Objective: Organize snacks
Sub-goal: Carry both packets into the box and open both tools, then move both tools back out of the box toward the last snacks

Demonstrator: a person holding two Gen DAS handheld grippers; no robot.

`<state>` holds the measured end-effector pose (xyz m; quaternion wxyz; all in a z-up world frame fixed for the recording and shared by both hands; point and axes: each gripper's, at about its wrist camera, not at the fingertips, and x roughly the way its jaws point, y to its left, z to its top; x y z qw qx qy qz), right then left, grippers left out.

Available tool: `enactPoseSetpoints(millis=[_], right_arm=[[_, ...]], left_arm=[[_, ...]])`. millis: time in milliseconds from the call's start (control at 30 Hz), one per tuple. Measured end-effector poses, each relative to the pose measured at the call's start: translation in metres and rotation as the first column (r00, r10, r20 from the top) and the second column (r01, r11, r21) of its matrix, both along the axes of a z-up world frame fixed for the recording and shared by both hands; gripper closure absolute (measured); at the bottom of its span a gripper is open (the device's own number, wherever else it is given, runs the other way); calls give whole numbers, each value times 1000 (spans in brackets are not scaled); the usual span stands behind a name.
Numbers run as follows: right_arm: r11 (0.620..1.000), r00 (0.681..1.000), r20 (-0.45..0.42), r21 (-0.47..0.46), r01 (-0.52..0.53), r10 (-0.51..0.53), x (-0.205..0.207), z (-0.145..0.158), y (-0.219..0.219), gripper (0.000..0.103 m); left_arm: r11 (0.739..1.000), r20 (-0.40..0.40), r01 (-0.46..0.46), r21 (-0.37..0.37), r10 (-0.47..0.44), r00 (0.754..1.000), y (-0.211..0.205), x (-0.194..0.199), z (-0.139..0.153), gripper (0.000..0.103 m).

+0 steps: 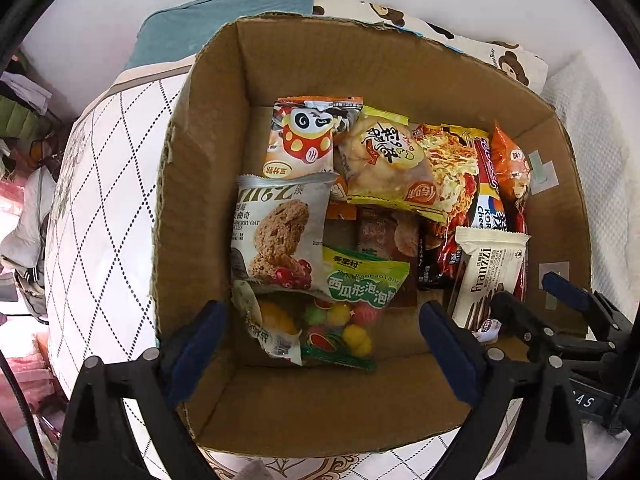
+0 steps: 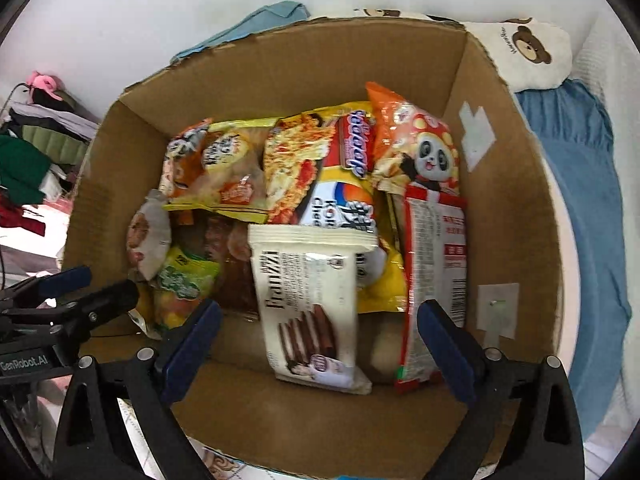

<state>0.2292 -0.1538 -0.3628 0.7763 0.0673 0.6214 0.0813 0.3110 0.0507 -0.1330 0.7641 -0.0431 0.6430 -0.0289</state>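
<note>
low in each frame, the left gripper (image 1: 322,330) and right gripper (image 2: 318,326) hang wide open, holding nothing, over the cardboard box (image 2: 516,208). the white wafer pack (image 2: 310,304) lies between the right jaws, untouched. farther up, mid-frame, the noodle packet (image 2: 304,160) lies among other snacks.

Home bedroom, quilted mattress (image 1: 100,200), bear-print pillow (image 2: 532,56), piled clothes (image 2: 28,152), white wall

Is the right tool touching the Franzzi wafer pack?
Apart. In the right wrist view the right tool is wide open, and the Franzzi wafer pack lies in the cardboard box between its fingers with clear gaps either side.
</note>
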Motion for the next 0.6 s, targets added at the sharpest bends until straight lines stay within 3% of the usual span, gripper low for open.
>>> enactPoseSetpoints(millis=[333,600], right_arm=[[1000,999,52,-25,12,-10,-14,24,-5,3],[999,991,136,-30,22,-18,-37,54,-10,3]], left_arm=[[1000,71,-1,26,-1,997,-5,-12,15,4],[999,186,-5,53,-5,982,-9,-32,44,4]])
